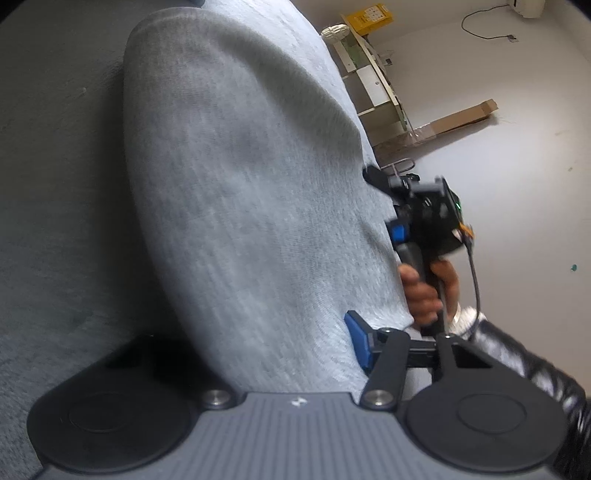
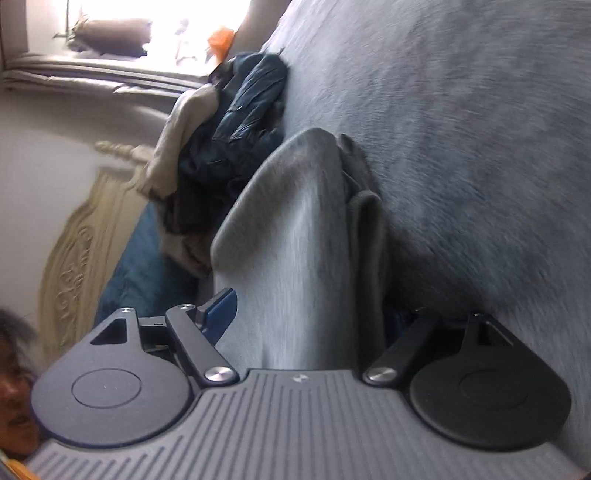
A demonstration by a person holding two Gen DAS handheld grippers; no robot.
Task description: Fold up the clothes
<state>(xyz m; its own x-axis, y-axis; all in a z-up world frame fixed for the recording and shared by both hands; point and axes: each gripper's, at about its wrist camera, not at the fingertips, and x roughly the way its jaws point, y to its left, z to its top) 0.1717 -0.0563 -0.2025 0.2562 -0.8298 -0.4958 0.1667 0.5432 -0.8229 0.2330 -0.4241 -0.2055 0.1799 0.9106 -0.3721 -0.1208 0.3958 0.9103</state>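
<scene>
Grey knit garment (image 1: 236, 192) lying on grey bed cover (image 1: 55, 184), between jaws of both grippers. Soft, light, floppy, likely sagging when lifted; best pinched at folded edge. Left gripper (image 1: 258, 354) apart, one pad hidden. Right gripper (image 2: 306, 314) apart, astride cloth, not clamped.

This is a bedroom in a home. A bed (image 2: 480, 147) covered with a grey-blue plush blanket fills most of both views, and a cream carved headboard (image 2: 77, 251) with scrollwork stands at its end. A heap of unfolded clothes (image 2: 221, 147), dark blue and beige, lies near that end of the bed. Behind it a bright window (image 2: 147, 22) sits above a moulded sill. Past the bed's far edge, plain white walls meet a bare floor, where a long cardboard box (image 1: 461, 118) and some leaning boards (image 1: 373, 81) rest against the wall.
</scene>
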